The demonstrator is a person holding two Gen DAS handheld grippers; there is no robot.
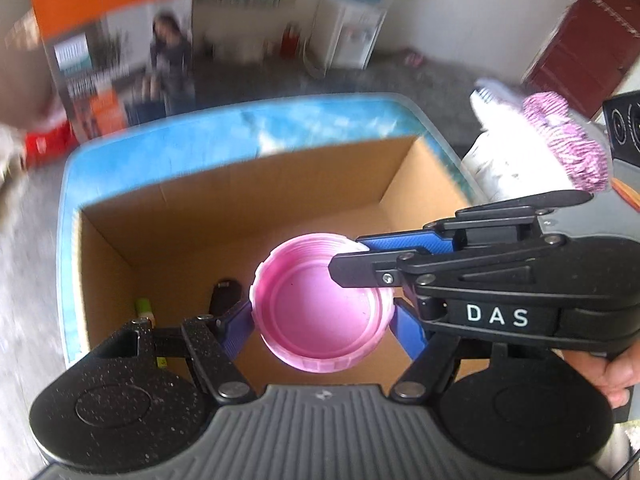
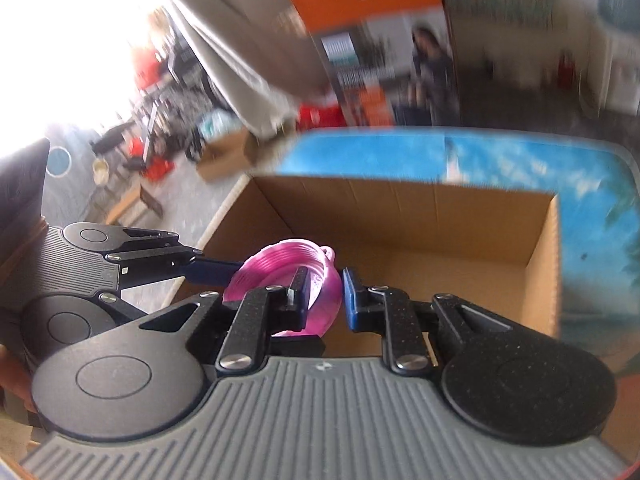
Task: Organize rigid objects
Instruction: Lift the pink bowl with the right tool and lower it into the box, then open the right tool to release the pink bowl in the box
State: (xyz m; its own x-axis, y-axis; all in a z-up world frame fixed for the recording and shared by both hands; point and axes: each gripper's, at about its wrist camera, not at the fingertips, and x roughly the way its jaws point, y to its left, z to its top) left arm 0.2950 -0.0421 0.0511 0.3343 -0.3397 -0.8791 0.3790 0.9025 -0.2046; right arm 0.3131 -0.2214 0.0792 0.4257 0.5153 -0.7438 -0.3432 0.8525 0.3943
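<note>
A pink plastic lid (image 1: pixel 316 312) hangs, hollow side towards me, above an open cardboard box (image 1: pixel 240 208). My left gripper (image 1: pixel 320 310) is shut across its full width, with a blue finger on each side. My right gripper (image 1: pixel 350 258) comes in from the right and is shut on the lid's upper rim. In the right wrist view the lid (image 2: pixel 276 264) stands on edge and its wall sits between the right gripper's (image 2: pixel 326 292) pads. One blue finger (image 2: pixel 212 271) of the left gripper touches its far side. The box (image 2: pixel 400 216) lies open below.
The box sits on a blue sky-patterned surface (image 1: pixel 180 148). A small green item (image 1: pixel 143 307) lies in the box's left corner. White and pink striped cloth (image 1: pixel 560 140) is at the right, a tall orange printed carton (image 1: pixel 112 40) behind. A hand (image 1: pixel 616 368) holds the right gripper.
</note>
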